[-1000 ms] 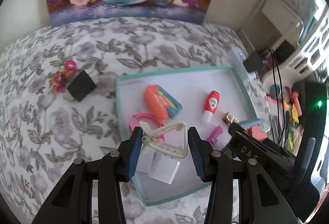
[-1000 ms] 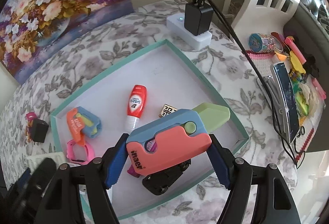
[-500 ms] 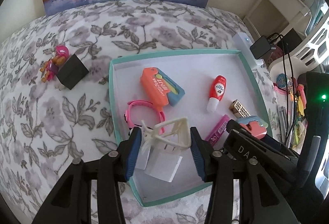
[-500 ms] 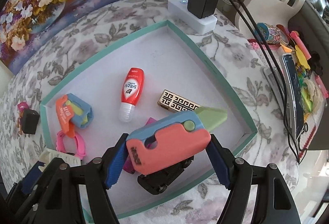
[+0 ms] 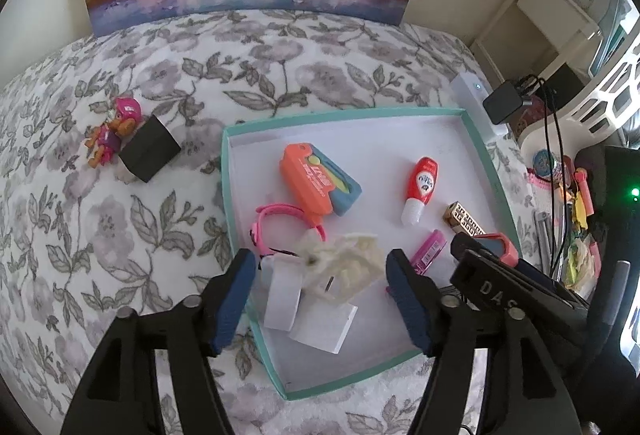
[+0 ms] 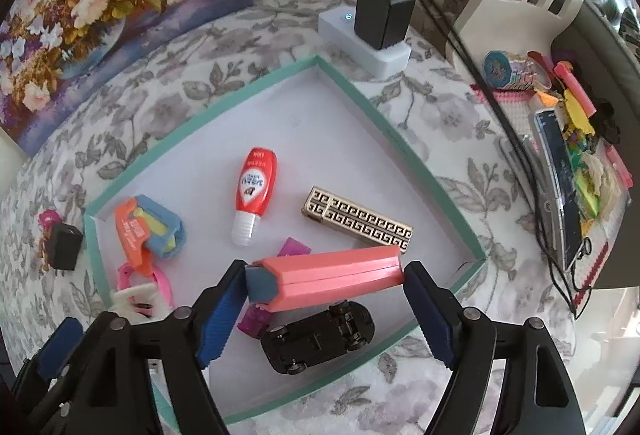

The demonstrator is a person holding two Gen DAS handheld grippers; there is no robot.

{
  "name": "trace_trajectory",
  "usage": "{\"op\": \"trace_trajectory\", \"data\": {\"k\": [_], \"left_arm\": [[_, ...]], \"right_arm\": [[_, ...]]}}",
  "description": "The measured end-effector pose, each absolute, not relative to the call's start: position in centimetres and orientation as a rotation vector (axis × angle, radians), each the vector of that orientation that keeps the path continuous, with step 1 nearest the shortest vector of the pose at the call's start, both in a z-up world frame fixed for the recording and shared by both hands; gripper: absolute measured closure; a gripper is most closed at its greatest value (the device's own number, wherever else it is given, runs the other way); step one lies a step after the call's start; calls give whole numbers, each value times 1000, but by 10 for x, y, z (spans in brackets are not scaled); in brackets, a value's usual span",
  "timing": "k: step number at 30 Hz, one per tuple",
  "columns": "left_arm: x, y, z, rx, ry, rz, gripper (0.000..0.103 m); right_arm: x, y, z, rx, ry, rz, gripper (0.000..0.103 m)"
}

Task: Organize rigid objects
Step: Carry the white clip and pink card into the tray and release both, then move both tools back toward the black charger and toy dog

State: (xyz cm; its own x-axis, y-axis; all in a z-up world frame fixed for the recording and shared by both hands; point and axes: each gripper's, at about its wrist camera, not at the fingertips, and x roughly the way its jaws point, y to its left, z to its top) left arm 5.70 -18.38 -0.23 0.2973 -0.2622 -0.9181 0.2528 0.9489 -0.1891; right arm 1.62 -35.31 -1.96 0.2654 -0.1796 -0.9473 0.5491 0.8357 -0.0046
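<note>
Over the teal-rimmed tray [image 5: 476,139] on the flower-print bed [image 5: 120,235], both tools point steeply down.

Left tool [image 5: 318,299]: jaws have just been opening and now stand apart. Cream plastic clip [image 5: 344,261] sits between them, blurred, clear of both blue pads; it is over two white blocks [image 5: 308,315] at the near-left part of the tray. Whether the clip rests on the blocks or is in the air, cannot tell.

Right tool [image 6: 320,305]: jaws have also just been opening. Coral-and-blue toy cutter [image 6: 336,277] lies tilted between them. Its blue end is at or against the left pad; its coral end stands just short of the right pad. No firm grip visible. Directly under it: black toy car [image 6: 320,335] on its roof, wheels up, and a magenta piece [image 6: 254,321].

Tray contents elsewhere:
- second orange-and-blue cutter [image 5: 320,183], left of centre
- pink band [image 5: 280,219], just beside that cutter
- red bottle with white cap [image 6: 254,187], lying flat, middle
- gold key-pattern case [image 6: 356,221], right of the bottle

Outside the tray, on the bed: black cube [image 5: 150,151] touching a small pink-hatted figure [image 5: 114,127], well apart from the tray's left rim. White power strip with black charger [image 6: 384,15] sits just beyond the far corner.
</note>
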Motion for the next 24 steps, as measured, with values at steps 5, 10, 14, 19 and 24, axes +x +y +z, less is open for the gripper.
{"op": "trace_trajectory", "data": {"k": [5,10,14,19,24], "left_arm": [[60,-176,3,-30,1213,-337,33],[70,-150,3,-68,1205,-263,33],[82,-115,1,-134,1201,-164,20],[93,-68,-5,-233,1196,-51,15],[100,-30,-15,-301,1210,59,10]], "right_arm": [[16,-349,-8,355,1170,-497,16],[16,-348,-4,351,1161,-500,16],[18,-344,-6,341,1172,-492,16],[23,-332,-7,323,1179,-459,16],[32,-305,-7,270,1187,-419,7]]}}
